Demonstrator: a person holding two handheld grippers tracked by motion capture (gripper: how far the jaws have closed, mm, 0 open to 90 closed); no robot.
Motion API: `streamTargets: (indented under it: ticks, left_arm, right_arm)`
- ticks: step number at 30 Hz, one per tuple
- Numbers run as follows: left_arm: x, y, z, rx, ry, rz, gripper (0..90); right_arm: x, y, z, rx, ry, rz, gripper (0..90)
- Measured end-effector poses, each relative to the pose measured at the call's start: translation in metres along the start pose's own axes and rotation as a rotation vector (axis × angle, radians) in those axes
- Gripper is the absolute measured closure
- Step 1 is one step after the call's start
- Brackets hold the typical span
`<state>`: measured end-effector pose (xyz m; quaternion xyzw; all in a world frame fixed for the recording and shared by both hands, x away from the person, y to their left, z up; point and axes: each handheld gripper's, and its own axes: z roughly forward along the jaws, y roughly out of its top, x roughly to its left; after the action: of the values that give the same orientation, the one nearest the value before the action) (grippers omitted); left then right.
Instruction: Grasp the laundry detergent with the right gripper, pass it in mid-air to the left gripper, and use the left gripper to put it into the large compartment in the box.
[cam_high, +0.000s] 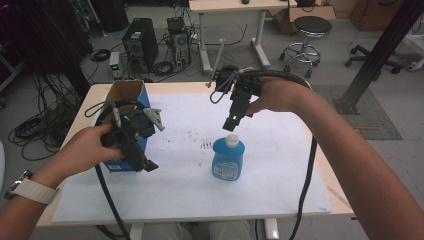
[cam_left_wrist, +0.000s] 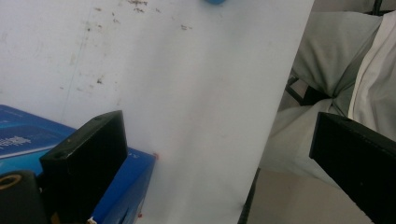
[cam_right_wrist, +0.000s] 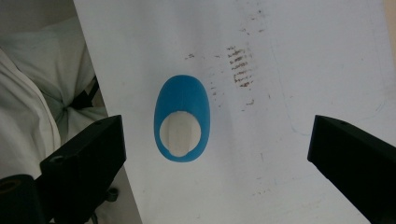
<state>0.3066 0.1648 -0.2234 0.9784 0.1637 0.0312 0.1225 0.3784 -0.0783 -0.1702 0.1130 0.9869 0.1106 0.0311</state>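
A blue dish-soap bottle (cam_high: 228, 160) with a white cap (cam_high: 231, 140) stands upright near the middle of the white sheet (cam_high: 190, 185). My right gripper (cam_high: 230, 123) hangs just above and behind the cap, pointing down. In the right gripper view the bottle (cam_right_wrist: 182, 100) is seen from above between the wide-apart jaws of the open right gripper (cam_right_wrist: 217, 163), nearer the left jaw. My left gripper (cam_high: 154, 142) is held open beside an open-topped blue cardboard box (cam_high: 127, 97) at the table's left. The box (cam_left_wrist: 18, 140) lies behind the left jaw of the left gripper (cam_left_wrist: 219, 163), which is empty.
Dark scuff marks (cam_high: 206, 145) dot the sheet left of the bottle. The table's front edge (cam_left_wrist: 254, 186) and the person's lap (cam_left_wrist: 327, 70) lie close below the left gripper. On the floor beyond stand computer towers (cam_high: 141, 42), a desk (cam_high: 230, 6) and a stool (cam_high: 310, 30).
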Motion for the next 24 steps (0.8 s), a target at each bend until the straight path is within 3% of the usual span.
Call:
streamTargets:
  ticks: [24]
  left_arm:
    - [0.000,0.001,0.001,-0.003,0.012,-0.003,4.8]
  right_arm:
    - [0.006,-0.047,0.010,-0.057,0.018,0.048,4.1]
